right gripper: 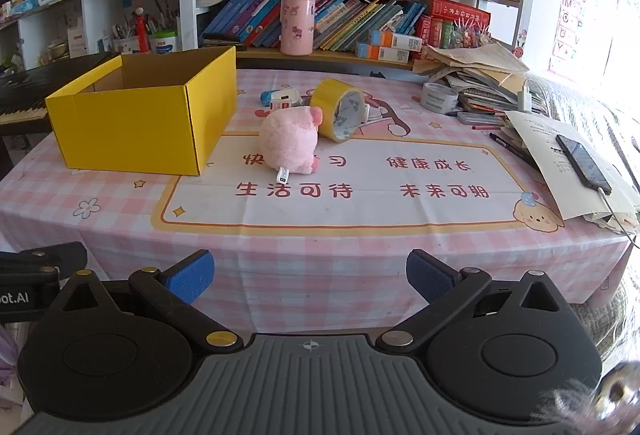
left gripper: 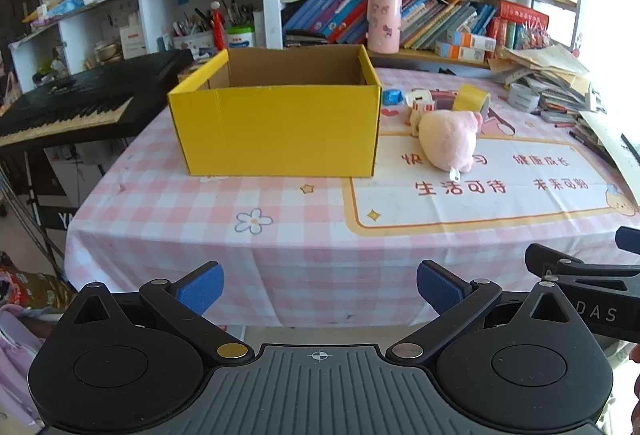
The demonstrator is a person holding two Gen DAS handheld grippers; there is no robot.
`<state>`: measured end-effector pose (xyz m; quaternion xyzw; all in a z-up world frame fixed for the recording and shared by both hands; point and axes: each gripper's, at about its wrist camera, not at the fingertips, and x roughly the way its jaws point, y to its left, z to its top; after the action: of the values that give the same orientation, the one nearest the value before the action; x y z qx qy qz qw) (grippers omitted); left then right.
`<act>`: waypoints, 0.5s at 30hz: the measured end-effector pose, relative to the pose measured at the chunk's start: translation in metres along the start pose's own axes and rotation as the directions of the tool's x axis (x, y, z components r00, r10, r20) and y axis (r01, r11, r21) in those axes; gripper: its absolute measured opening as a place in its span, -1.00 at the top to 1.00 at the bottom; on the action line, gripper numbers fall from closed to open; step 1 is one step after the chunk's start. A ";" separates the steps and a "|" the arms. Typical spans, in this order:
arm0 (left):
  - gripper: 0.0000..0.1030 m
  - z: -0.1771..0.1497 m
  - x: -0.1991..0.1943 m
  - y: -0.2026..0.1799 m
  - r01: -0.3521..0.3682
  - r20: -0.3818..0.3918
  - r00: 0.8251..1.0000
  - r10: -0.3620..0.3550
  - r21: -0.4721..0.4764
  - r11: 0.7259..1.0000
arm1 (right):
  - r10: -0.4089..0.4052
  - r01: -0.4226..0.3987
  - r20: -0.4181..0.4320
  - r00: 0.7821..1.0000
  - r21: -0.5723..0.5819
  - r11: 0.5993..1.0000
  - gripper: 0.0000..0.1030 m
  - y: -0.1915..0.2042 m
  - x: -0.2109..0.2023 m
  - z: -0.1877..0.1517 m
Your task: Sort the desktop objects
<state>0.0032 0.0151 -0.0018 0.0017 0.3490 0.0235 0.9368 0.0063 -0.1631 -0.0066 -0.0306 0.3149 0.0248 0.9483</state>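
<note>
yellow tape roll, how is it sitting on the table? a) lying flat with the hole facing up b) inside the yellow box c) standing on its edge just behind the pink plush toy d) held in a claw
c, the yellow tape roll stands on its edge with its open core facing sideways, just behind the pink plush toy, outside the yellow box.

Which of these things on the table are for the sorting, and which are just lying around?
For the job: yellow box, pink plush toy, yellow tape roll.

Probably just lying about: phone, paper stack, grey tape roll, keyboard.
</note>
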 end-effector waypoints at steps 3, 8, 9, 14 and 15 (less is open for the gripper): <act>-1.00 0.001 -0.002 -0.002 -0.007 0.006 1.000 0.007 0.012 1.000 | 0.000 0.000 0.002 1.000 0.000 1.000 -1.00 0.000 0.000 0.000; -1.00 0.001 -0.001 -0.002 -0.004 0.003 1.000 0.004 0.016 1.000 | 0.001 -0.001 0.001 1.000 -0.002 1.000 -1.00 0.001 -0.001 0.000; -1.00 0.001 -0.001 -0.002 -0.002 0.003 1.000 0.002 0.014 1.000 | 0.000 0.000 0.000 1.000 -0.001 1.000 -1.00 0.001 -0.001 0.000; -1.00 0.001 -0.001 -0.001 0.002 0.003 1.000 -0.002 0.013 1.000 | -0.003 0.003 -0.008 1.000 0.004 1.000 -1.00 0.002 0.000 0.000; -1.00 0.001 -0.001 -0.001 0.006 0.007 1.000 -0.006 0.010 1.000 | -0.002 0.002 -0.010 1.000 0.004 1.000 -1.00 0.001 0.001 0.000</act>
<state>0.0029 0.0144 -0.0005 0.0054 0.3459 0.0188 0.9381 0.0069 -0.1617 -0.0069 -0.0291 0.3195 0.0233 0.9469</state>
